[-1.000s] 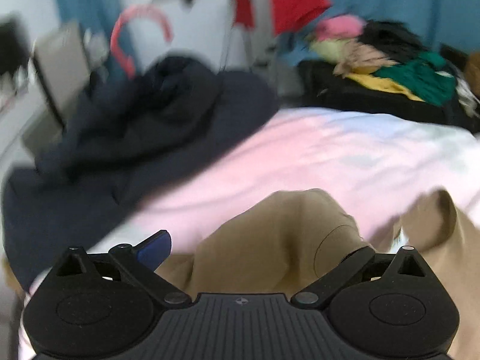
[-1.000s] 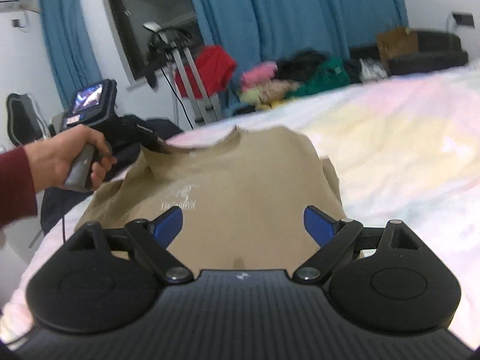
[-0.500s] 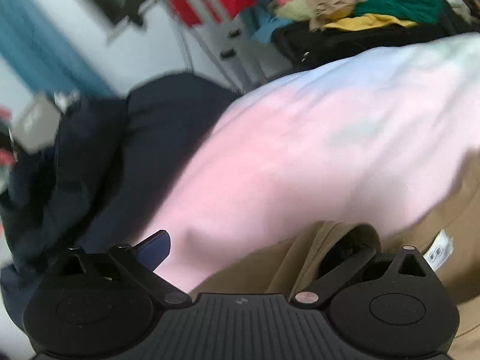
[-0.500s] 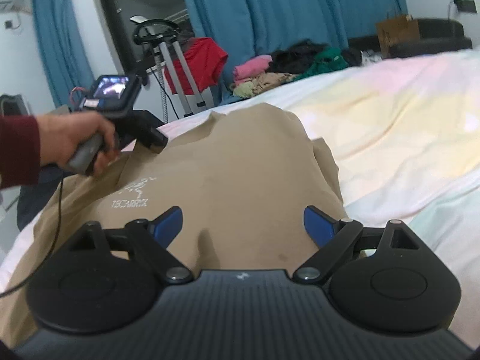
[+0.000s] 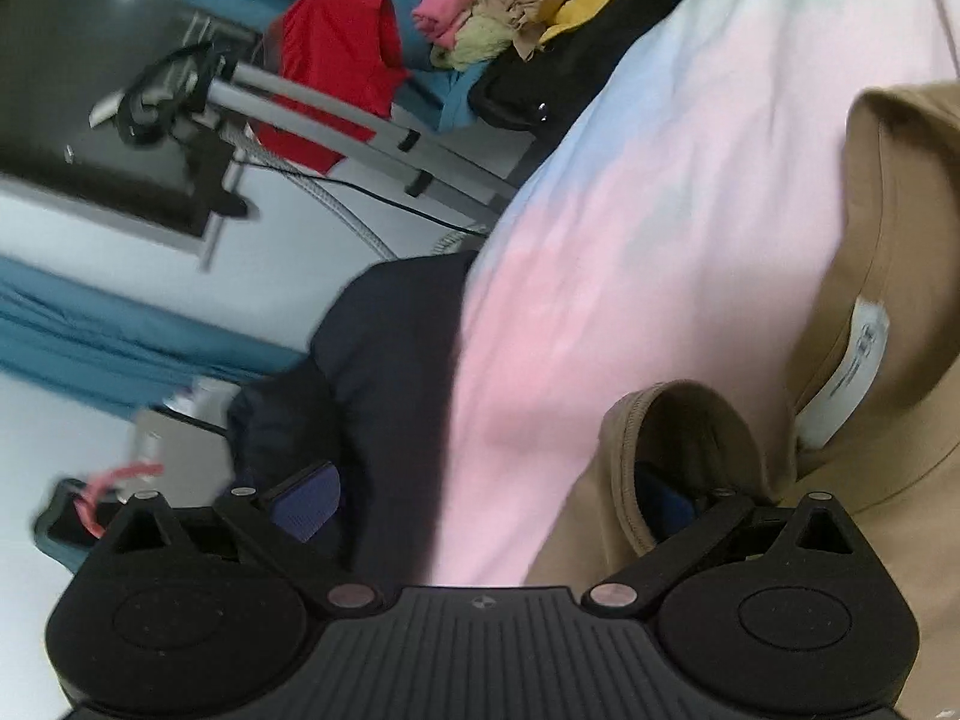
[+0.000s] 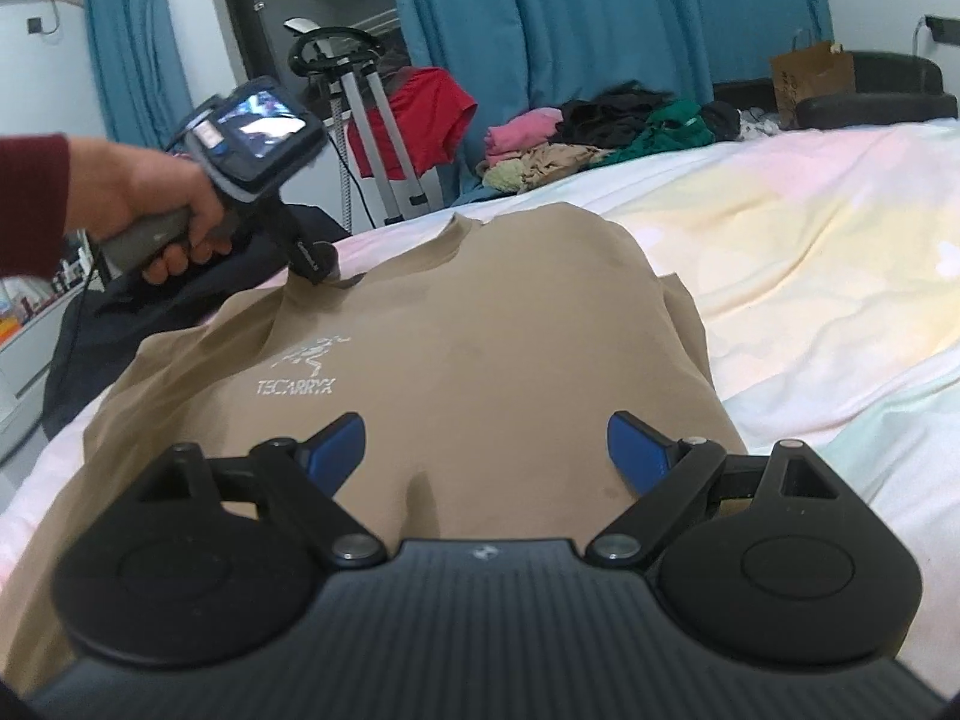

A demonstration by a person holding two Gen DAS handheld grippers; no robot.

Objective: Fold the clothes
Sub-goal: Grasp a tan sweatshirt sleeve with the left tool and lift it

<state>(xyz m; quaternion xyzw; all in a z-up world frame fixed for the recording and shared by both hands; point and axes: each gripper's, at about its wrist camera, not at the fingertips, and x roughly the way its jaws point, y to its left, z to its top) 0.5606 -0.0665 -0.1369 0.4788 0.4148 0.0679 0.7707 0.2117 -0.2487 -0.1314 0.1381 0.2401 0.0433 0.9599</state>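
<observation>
A tan T-shirt (image 6: 456, 360) lies spread on the bed (image 6: 810, 252), chest side up, with a pale printed logo (image 6: 306, 366) near its left chest. The bed carries a pastel sheet in pink, yellow and white.

The left tongs (image 5: 480, 498) sit at the shirt's shoulder, close to the collar. Their fingers are spread wide: one blue pad (image 5: 306, 501) hangs over a dark garment (image 5: 384, 396) beside the bed, and the other pad (image 5: 663, 501) is tucked inside a fold of tan cloth. A white neck label (image 5: 852, 372) shows inside the collar. In the right wrist view a hand (image 6: 162, 210) in a maroon sleeve holds these tongs by the grip, tip down on the shirt's shoulder.

The right tongs (image 6: 486, 450) hover above the shirt's lower half, fingers wide apart and gripping nothing.

Beyond the bed stand blue curtains (image 6: 600, 18), a red garment (image 6: 420, 114) hung on a metal stand, and a heap of mixed clothes (image 6: 600, 138).
</observation>
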